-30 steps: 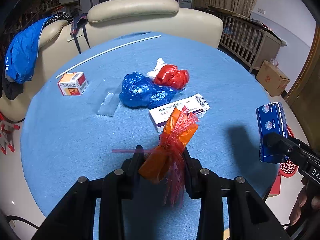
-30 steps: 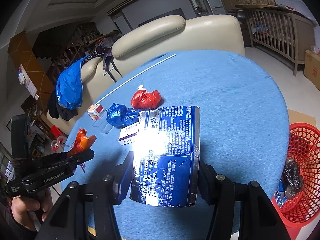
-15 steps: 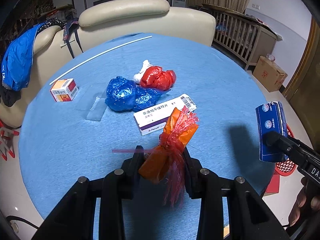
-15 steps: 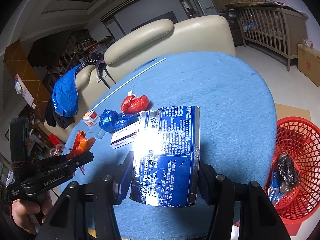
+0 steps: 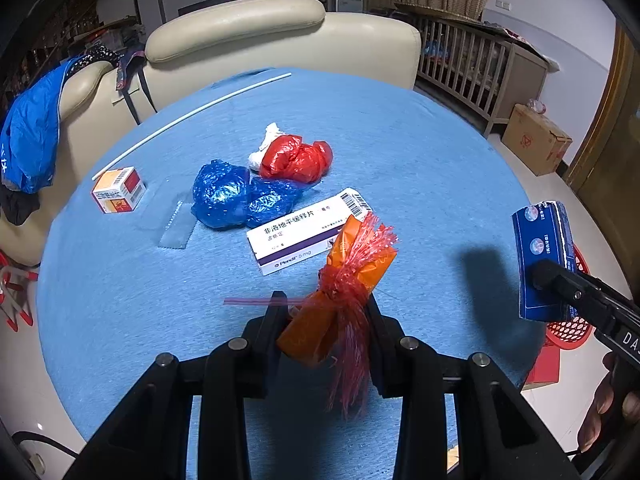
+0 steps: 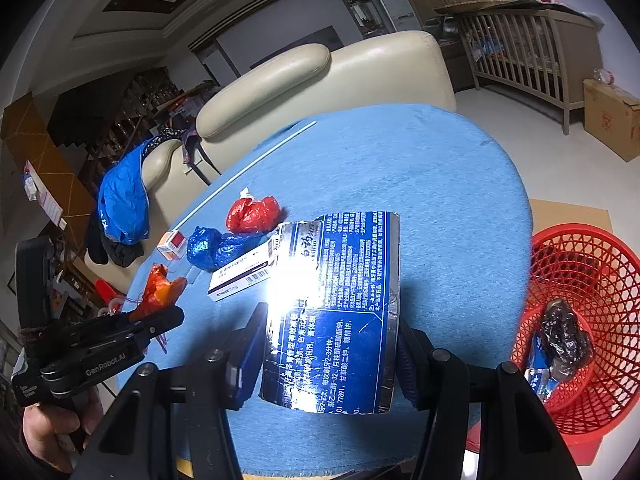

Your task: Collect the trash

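My left gripper [image 5: 326,312] is shut on an orange wrapper with red plastic fringe [image 5: 344,280], held above the blue round table [image 5: 420,168]. My right gripper [image 6: 328,344] is shut on a shiny blue box [image 6: 332,308]; the box also shows in the left wrist view [image 5: 542,264]. On the table lie a white medicine box [image 5: 308,230], a blue bag [image 5: 240,200], a red bag [image 5: 296,158] and a small orange-white box [image 5: 119,189]. A red mesh basket [image 6: 580,280] with some trash in it stands on the floor to the right.
A thin white rod [image 5: 192,116] and a clear plastic strip [image 5: 176,232] lie on the table. Cream sofa chairs [image 5: 256,36] stand behind it, with a blue jacket [image 5: 32,136] on one. A wooden crib [image 6: 532,52] and cardboard box [image 6: 610,120] are at the right.
Both grippers have drawn back and shifted right with their loads; the table items slid left in the left view, and more of the red basket shows in the right view.
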A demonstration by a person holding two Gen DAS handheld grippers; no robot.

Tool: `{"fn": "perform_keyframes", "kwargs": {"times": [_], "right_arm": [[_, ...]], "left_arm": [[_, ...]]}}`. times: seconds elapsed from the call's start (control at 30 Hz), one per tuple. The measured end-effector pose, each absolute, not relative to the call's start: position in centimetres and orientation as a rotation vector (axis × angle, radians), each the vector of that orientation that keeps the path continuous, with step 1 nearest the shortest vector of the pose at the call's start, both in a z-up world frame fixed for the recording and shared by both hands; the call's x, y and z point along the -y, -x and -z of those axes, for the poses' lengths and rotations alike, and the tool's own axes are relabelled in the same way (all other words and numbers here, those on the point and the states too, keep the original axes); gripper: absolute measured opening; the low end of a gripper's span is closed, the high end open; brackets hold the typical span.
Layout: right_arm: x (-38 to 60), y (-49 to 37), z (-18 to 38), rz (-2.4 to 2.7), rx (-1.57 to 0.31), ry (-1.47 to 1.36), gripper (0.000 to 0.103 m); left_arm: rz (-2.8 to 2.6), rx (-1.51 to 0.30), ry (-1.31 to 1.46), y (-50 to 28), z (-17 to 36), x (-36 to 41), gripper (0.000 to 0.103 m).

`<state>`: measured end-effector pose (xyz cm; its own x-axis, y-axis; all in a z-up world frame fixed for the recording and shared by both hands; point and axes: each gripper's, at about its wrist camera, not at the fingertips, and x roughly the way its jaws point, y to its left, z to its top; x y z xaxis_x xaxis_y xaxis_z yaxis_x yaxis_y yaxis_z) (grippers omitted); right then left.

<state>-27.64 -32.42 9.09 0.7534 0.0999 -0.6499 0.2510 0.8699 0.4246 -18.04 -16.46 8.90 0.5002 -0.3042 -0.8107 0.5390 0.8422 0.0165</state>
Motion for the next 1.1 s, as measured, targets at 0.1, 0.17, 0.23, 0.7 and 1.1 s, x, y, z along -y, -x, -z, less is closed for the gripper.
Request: {"fn": "perform_keyframes", "kwargs": {"times": [0.1,0.17,0.23,0.7,1.1], "right_arm": [[32.7,27.8,-9.1,0.094,-0.718,-0.524,0.059],[32.9,28.0,-9.1,0.099,-0.715,-0.528,0.059],[33.2,28.1,-9.1,0.105,-0.713,-0.532,0.059],[36.8,31.2,-9.7,0.195,-0.675,-0.556,0.059],[46.1,37.8,-8.7,0.458,-0.665,-0.584,0.059]], "left_arm": [[0.523,-0.915,-0.288,18.1,-8.9,16.7,0.038],[0.525,-0.914,-0.292,18.2,-8.8,16.9,0.038],[0.529,-0.913,-0.297,18.3,-8.8,17.2,0.038],[0.600,-0.903,-0.314,19.2,-9.0,20.1,0.038],[0.769,-0.876,-0.365,21.9,-10.0,26.8,0.038]]}}
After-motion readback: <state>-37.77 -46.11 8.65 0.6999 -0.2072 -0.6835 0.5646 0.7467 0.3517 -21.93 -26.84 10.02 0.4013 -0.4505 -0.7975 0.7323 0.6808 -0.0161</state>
